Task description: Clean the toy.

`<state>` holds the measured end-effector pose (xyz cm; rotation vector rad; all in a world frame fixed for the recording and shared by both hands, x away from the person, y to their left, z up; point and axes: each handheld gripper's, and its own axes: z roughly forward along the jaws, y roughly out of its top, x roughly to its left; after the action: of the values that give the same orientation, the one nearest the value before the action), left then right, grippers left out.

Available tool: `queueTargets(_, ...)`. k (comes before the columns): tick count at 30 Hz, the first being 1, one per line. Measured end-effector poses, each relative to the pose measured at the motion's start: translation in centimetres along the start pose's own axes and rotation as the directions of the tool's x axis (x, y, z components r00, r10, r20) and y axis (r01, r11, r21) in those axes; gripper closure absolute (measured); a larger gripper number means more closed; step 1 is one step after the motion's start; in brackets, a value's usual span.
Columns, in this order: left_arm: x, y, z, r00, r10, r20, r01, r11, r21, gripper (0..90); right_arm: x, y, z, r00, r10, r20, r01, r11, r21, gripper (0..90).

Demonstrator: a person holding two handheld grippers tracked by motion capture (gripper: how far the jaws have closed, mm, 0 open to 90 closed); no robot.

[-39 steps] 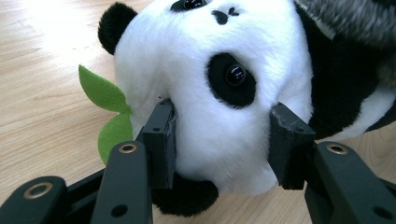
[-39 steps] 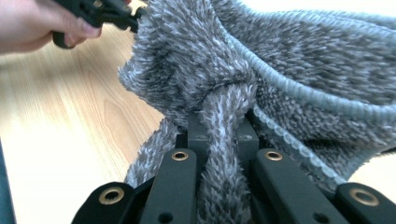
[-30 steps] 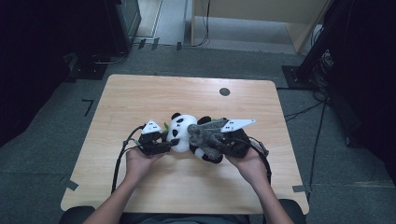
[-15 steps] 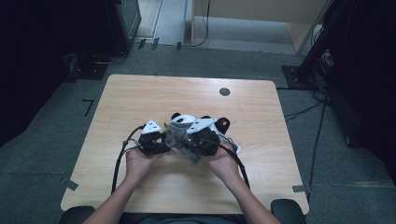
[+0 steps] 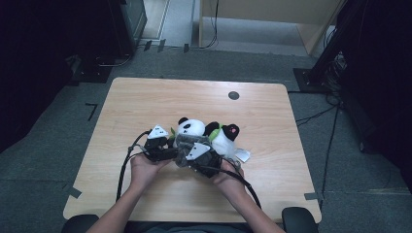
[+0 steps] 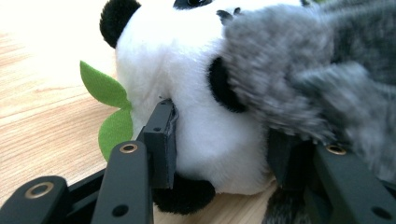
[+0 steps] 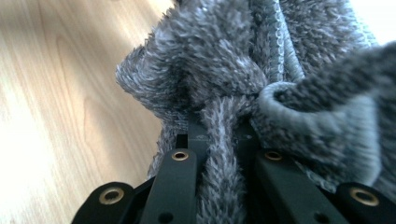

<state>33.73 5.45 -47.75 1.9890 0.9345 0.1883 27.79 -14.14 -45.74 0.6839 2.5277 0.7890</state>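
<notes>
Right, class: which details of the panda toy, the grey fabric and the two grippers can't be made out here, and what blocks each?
- Panda toy: its face, cut off by the top edge of the left gripper view.
- Right gripper: jaw tips, buried in grey fabric.
- Left gripper: jaws too small in the high view.

High view: fixed overhead, looking forward and down, whole table [image 5: 145, 102] mid-frame. Both gripper views: jaw-level close-ups. Shared: grey fuzzy cloth [image 5: 186, 144], frame centre up high, filling right gripper view [image 7: 243, 74], right side of left gripper view [image 6: 322, 70].
</notes>
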Motion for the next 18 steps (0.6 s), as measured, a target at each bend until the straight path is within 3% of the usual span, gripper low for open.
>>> queueTargets(7, -0.1, 0.0, 0.0, 1.0, 0.0, 0.001, 0.0, 1.0, 0.003, 51.1, 0.6, -1.5, -0.5, 0.9994, -0.03, 0.016, 0.031, 0.999, -0.029, 83.7)
queueTargets(13, 0.3, 0.1, 0.0, 0.9988, -0.048, 0.008, 0.048, 0.9988, 0.005, 51.7, 0.6, -2.3, -1.3, 0.9975, 0.07, -0.013, -0.071, 0.996, -0.048, 83.9)
queueTargets(15, 0.2, 0.1, 0.0, 0.9994, -0.032, 0.01, 0.032, 0.9995, 0.003, 51.8, 0.1, -3.5, -1.3, 0.995, 0.099, -0.01, -0.099, 0.992, -0.075, 83.9)
queueTargets(17, 0.0, 0.1, 0.0, 0.9999, -0.016, 0.002, 0.016, 0.9999, 0.006, 52.3, -0.6, -4.4, -1.7, 0.9901, 0.135, -0.041, -0.139, 0.982, -0.125, 83.8)
queueTargets(18, 0.0, 0.1, 0.0, 0.9999, -0.016, 0.002, 0.016, 0.9999, 0.005, 52.3, -0.6, -4.4, -1.7, 0.9901, 0.135, -0.041, -0.139, 0.982, -0.125, 83.8)
